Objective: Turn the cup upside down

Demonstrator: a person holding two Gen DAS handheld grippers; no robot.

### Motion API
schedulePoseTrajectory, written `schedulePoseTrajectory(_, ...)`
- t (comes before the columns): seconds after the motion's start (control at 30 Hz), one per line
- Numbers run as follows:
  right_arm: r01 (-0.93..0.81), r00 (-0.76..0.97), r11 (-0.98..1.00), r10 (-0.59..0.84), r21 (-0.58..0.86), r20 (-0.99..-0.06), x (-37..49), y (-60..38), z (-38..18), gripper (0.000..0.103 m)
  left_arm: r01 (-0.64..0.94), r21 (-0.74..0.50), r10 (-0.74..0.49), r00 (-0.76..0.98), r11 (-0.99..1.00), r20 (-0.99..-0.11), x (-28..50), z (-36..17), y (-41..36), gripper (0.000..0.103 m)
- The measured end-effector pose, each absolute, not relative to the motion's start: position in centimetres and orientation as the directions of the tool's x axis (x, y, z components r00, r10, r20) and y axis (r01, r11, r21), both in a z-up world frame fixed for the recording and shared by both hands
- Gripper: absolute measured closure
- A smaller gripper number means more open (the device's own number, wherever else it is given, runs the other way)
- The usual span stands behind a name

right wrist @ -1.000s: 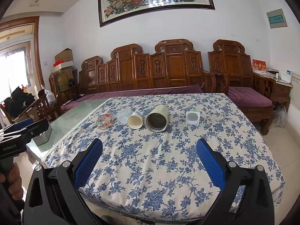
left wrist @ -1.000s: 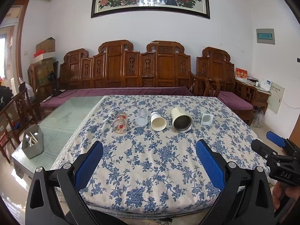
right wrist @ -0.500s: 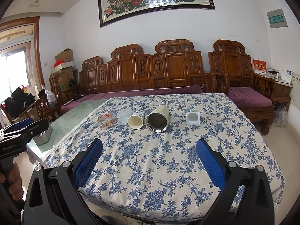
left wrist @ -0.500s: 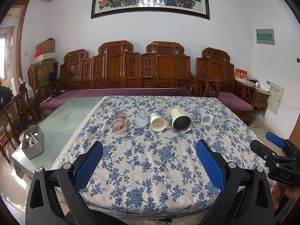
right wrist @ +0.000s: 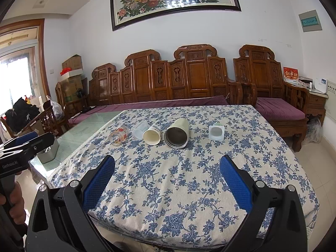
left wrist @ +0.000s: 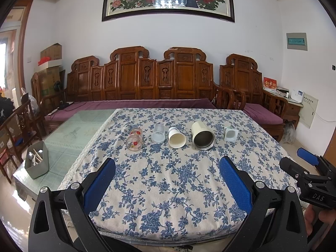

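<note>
Both the left gripper (left wrist: 167,180) and right gripper (right wrist: 167,180) hover empty, jaws wide apart, short of five cups (left wrist: 176,139) apparently lying sideways at twelve o'clock, so reaching in comes next.

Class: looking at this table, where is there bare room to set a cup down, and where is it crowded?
Free: the tablecloth between the row of cups and the tongs, and behind the row. Crowded: the row, from the floral glass to the square white cup.
</note>
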State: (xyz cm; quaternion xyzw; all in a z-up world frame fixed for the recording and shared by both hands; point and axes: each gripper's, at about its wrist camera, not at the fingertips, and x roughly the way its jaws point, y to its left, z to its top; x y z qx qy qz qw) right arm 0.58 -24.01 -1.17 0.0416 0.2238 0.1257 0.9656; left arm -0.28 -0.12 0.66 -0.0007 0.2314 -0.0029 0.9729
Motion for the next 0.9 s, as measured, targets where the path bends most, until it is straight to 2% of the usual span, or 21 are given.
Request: schedulePoseTrajectory(0.9, -0.225, 0.869, 0.965, 0.262, 0.137, -0.420, 0.54, -23.81, -0.93, 0.002, 0.006, -0.005, -0.008, 0.894, 1.000, -0.448, -0.26, 0.82, -0.13, 0.008)
